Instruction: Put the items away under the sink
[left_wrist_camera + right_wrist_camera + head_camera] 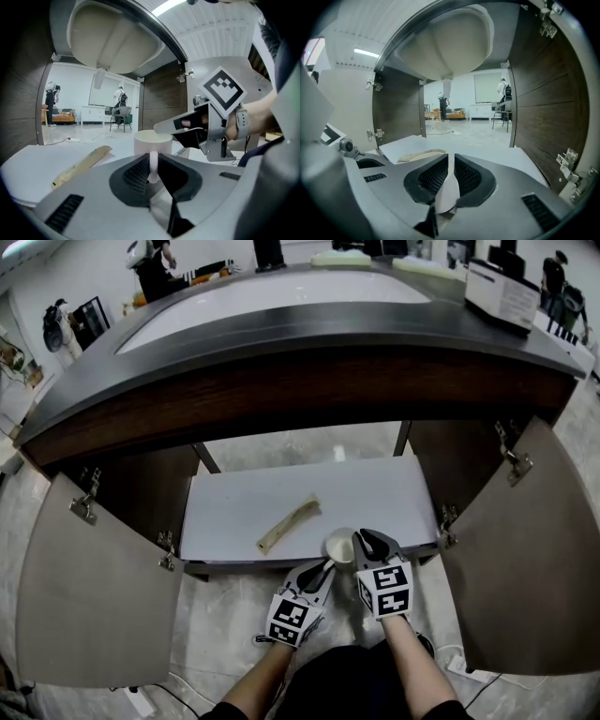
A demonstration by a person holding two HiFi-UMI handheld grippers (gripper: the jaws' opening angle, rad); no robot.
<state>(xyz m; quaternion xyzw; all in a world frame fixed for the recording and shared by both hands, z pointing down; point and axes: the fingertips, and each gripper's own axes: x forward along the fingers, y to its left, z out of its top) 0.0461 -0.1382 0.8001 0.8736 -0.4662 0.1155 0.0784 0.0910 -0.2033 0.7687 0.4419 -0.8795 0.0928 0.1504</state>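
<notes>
Left claw (153, 169) on mug (152, 140) handle

A white box (502, 292) stands just right of the sink (281, 301), and pale folded pads (340, 257) lie along its far edge. Beyond the sink a person in dark clothes (150, 268) stands at far left. On the floor below and left of the sink lies a white plug (141, 699) with its cable. Seen through under the sink are an orange sofa (58, 116), a white sideboard (93, 114) and a grey chair (121, 115).
</notes>
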